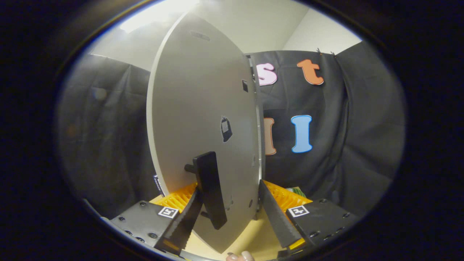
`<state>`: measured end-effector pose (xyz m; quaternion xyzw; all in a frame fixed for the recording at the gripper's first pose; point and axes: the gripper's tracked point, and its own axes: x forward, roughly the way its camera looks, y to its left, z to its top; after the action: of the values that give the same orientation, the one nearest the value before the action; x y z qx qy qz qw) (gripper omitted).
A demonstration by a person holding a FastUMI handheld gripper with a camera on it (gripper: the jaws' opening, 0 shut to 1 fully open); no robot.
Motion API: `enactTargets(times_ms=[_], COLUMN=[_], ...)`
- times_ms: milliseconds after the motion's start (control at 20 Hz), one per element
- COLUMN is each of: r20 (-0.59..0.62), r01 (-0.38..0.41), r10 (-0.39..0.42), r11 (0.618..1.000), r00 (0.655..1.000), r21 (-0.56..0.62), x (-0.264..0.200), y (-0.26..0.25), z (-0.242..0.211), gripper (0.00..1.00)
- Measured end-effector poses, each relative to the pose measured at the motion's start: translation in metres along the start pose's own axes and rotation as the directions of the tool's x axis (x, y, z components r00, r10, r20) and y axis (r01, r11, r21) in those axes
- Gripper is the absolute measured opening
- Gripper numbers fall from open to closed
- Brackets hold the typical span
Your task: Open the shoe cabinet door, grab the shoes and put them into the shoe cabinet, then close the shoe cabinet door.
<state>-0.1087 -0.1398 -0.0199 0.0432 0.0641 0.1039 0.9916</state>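
The shoe cabinet door [195, 108], a pale grey panel, stands swung open and turned nearly edge-on to me, with its free edge [258, 145] on the right. Its black bar handle [210, 188] sticks out from the door's lower face. My gripper [229, 187] is open wide and straddles the door's lower part. The left fingertip [192, 206] lies right against the handle, and the right fingertip [266, 195] sits past the door's free edge, apart from it. A small black tag [226, 128] is stuck on the door above the handle.
Black cloth walls [344, 145] close the booth on the left and right. An orange ribbed surface [284, 195] lies low behind the fingers, with something green [297, 190] beside it. A light wooden surface [253, 235] is below, and a person's fingertips [240, 256] show at its near edge.
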Motion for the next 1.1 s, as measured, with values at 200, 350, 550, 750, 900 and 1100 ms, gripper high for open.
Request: enactTargets(times_ms=[200,350,550,750,900,1100], r20=[-0.007,0.003,0.013,0.031,0.038,0.058], r01=[0.001,0.014,0.008,0.009,0.018,0.041], r10=[-0.001,-0.014,-0.007,-0.007,-0.016,-0.04], r11=[1.0,0.999,0.999,0.998,0.999,0.999], r00=[1.0,1.0,1.0,0.999,0.999,0.998], r21=[-0.011,-0.04,-0.039,-0.056,-0.04,-0.027], x=[0.02,0.035,0.059,0.09,0.111,0.145], y=[0.035,0.057,0.085,0.112,0.127,0.146], z=[-0.008,-0.008,-0.011,-0.011,-0.013,-0.01], gripper=[0.96,0.96,0.97,0.97,0.97,0.98])
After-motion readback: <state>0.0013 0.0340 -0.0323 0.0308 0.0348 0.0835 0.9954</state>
